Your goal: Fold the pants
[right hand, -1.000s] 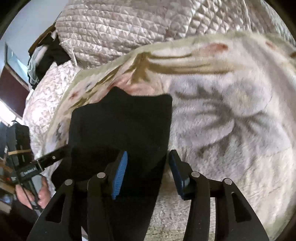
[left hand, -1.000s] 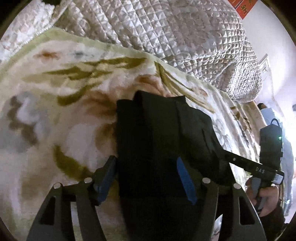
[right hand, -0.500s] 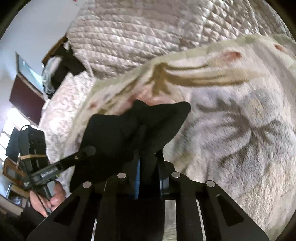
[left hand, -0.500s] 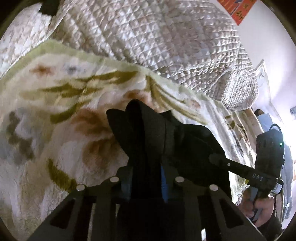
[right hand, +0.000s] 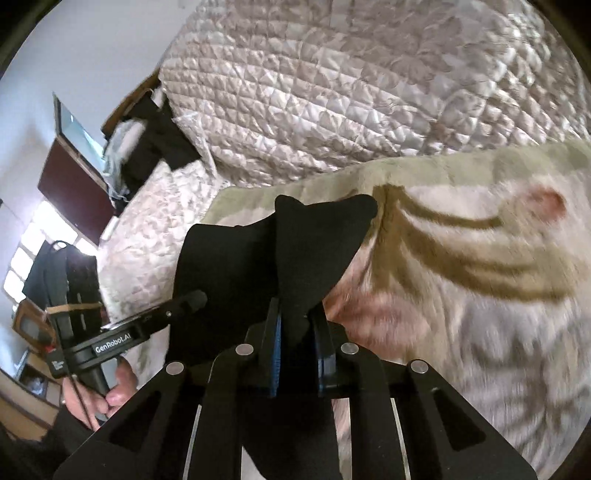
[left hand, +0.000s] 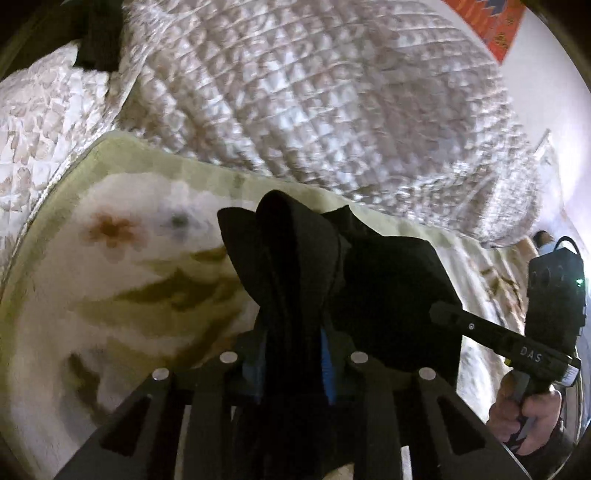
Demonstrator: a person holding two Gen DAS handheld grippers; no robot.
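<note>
The black pants (left hand: pixel 388 288) hang bunched and lifted above a floral fleece blanket (left hand: pixel 129 295). My left gripper (left hand: pixel 293 350) has a thick fold of the pants between its blue pads. Its jaws are opening slightly, though the pads still press the cloth. In the right wrist view my right gripper (right hand: pixel 297 332) is shut on another edge of the pants (right hand: pixel 229 266), and a black corner sticks up past its fingertips. Each gripper shows in the other's view, held by a hand: the right gripper (left hand: pixel 480 332) and the left gripper (right hand: pixel 184 301), both at the cloth.
A quilted silvery bedspread (left hand: pixel 295 92) rises behind the blanket (right hand: pixel 461 295). Dark clothes (right hand: pixel 159 140) lie piled at the far left of the bed, near a window and a dark cabinet (right hand: pixel 74 184). A red hanging (left hand: pixel 491 29) is on the wall.
Both grippers went from open around the flat pants to shut on them. They then rose and moved forward, lifting and bunching the cloth off the blanket.
</note>
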